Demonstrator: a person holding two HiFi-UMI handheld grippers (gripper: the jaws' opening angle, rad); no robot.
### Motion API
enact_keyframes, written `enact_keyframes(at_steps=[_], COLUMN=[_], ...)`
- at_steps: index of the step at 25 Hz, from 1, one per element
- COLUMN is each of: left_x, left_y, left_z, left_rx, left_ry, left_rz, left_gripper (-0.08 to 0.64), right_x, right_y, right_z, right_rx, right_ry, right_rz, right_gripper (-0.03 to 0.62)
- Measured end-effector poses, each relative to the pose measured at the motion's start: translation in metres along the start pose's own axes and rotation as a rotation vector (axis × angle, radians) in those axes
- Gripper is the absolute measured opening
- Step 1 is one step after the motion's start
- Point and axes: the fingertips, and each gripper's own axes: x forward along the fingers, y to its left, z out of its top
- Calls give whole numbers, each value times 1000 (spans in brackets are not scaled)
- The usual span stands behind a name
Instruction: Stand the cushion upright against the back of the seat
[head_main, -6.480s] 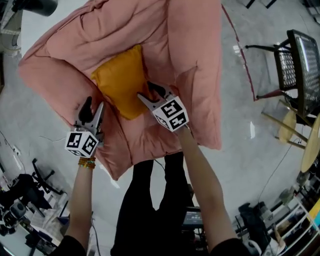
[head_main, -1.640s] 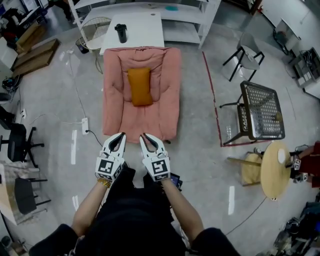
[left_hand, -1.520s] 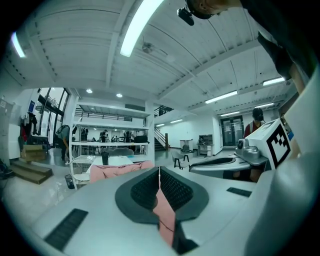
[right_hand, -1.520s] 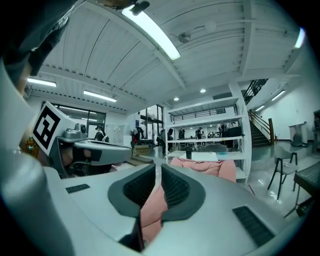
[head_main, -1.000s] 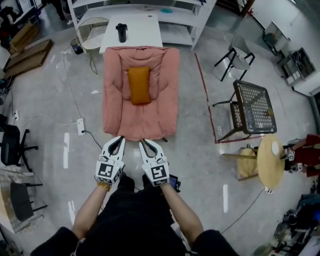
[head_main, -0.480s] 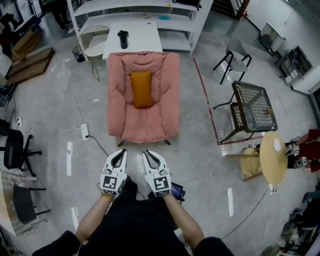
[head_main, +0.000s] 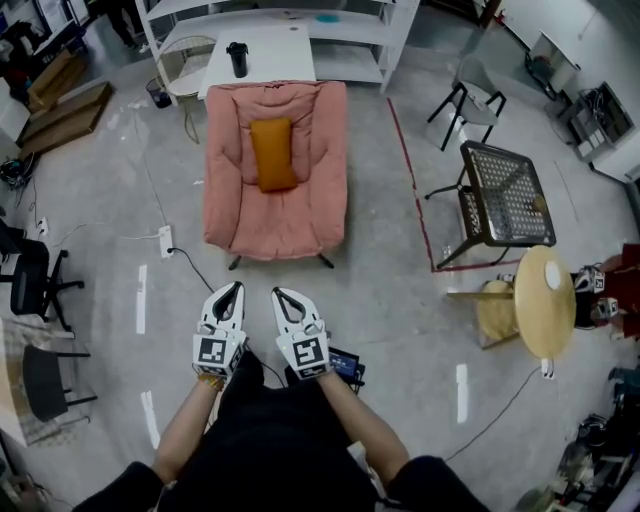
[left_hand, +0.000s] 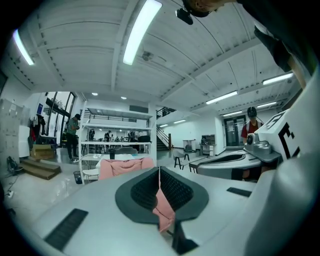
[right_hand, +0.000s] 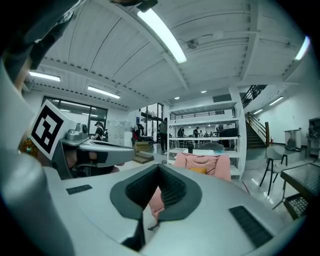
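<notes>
The orange cushion (head_main: 272, 153) stands upright against the back of the pink armchair (head_main: 300, 215), far ahead of me across the concrete floor. My left gripper (head_main: 232, 290) and right gripper (head_main: 279, 296) hang side by side well short of the chair, both shut and empty. In the left gripper view the jaws meet at the left gripper (left_hand: 159, 170) tips, with the armchair (left_hand: 125, 167) small beyond them. The right gripper (right_hand: 159, 168) also points at the armchair (right_hand: 220, 166), where a strip of the cushion (right_hand: 199, 170) shows.
A white table (head_main: 270, 60) with a black cup (head_main: 237, 58) and white shelves (head_main: 300, 15) stand behind the armchair. A black mesh chair (head_main: 505, 200) and a round wooden table (head_main: 545, 315) are at the right. A power strip (head_main: 167, 240) and cable lie left.
The person has stepped back, so both grippers are farther from the armchair than a second ago. The cushion has stayed upright against the back.
</notes>
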Motion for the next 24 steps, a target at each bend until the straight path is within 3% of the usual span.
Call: enact_keyframes(at_steps=[10,19,24], left_x=[-6,-11,-17], left_y=[-4,37,68], left_z=[-2,-6,0], left_rx=[-19,-39,-55], left_ry=[-5,-18,-23], left_rz=[-48,-69,-73], left_gripper=[18,18,18], right_x=[-4,34,55], right_y=[13,33,52], right_z=[6,11,29], right_rx=[3,-43,-20], right_ry=[-8,-2,15], right_rz=[-14,-28,-31], right_gripper=[14,14,15])
